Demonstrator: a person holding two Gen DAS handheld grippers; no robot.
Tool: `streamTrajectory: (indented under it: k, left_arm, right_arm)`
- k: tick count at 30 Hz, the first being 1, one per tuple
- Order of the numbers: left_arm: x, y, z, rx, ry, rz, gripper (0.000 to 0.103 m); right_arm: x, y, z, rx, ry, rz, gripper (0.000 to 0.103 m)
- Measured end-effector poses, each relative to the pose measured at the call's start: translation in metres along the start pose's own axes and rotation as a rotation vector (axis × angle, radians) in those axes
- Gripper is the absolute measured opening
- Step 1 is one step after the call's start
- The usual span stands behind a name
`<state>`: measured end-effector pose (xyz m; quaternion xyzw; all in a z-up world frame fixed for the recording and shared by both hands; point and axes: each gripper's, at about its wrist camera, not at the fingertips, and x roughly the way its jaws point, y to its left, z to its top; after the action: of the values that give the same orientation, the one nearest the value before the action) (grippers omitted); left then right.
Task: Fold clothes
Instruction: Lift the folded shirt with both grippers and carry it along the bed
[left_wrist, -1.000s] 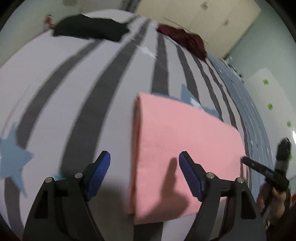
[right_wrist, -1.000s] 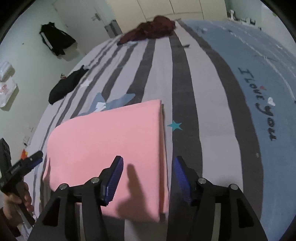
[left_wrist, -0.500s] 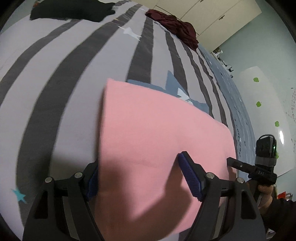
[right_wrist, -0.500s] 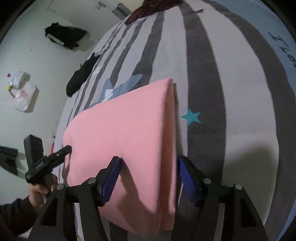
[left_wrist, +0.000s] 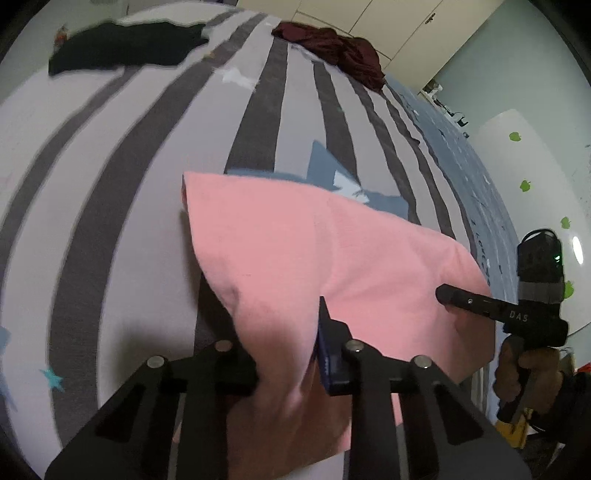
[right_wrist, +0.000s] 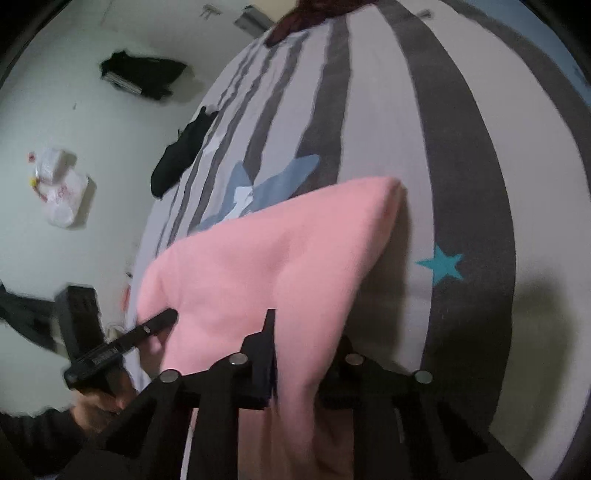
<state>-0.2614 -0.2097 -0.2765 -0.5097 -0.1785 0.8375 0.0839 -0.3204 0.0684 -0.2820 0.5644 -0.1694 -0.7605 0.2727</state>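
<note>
Left wrist view: the left gripper (left_wrist: 286, 354) is closing, its jaws pinching a bunched fold at the near edge of the pink cloth (left_wrist: 295, 251); a second ago they stood spread wide above the cloth's near left corner, with the cloth lying flat. Now the pinched edge is drawn up into a ridge between the pads, while the far part of the cloth lies on the striped bed (left_wrist: 110, 184), over a blue star print (left_wrist: 328, 173). Beyond the cloth, at the far edge of the bed, lie a black garment (left_wrist: 125, 48) and a dark red garment (left_wrist: 332, 48). The right gripper (left_wrist: 480, 306) shows at the cloth's right edge, held by a hand (left_wrist: 528, 373). In the right wrist view the right gripper (right_wrist: 306, 354) is closing too, on the cloth's (right_wrist: 277, 258) near right edge; a second ago its jaws were spread over the flat right edge. The cloth now rises into a peak between the jaws and slopes to its far right corner, which is close to a teal star (right_wrist: 441, 264) on the bed (right_wrist: 369, 110). The left gripper (right_wrist: 147, 328) touches the cloth's left side; a white bag (right_wrist: 61, 188) lies on the floor beyond it
</note>
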Motion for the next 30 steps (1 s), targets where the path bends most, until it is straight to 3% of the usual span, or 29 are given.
streamTrajectory:
  k: [3,8,11,20,24,30]
  left_arm:
    - [-0.019,-0.005,0.012,-0.018,-0.047,-0.002,0.019]
    - [-0.052,0.007,0.070,-0.009,-0.135,-0.002,0.019]
    - [-0.067,0.042,0.110,0.025,-0.166,0.008,0.019]
    - [-0.093,0.174,0.269,0.129,-0.215,0.083,0.019]
    - [-0.078,0.226,0.338,0.175,-0.199,0.116,0.019]
    - [-0.046,0.272,0.395,0.191,-0.151,0.139,0.020]
  right_arm:
    - [-0.009,0.015,0.007,-0.007,-0.015,-0.022,0.011]
    - [-0.033,0.050,0.037,-0.014,-0.091,0.005,0.011]
    - [-0.021,0.081,0.072,-0.030,-0.124,0.021,0.011]
    - [0.088,0.192,0.195,-0.072,-0.217,0.041,0.011]
    - [0.151,0.243,0.257,-0.083,-0.243,0.026,0.010]
    - [0.212,0.260,0.311,-0.054,-0.221,0.011,0.010]
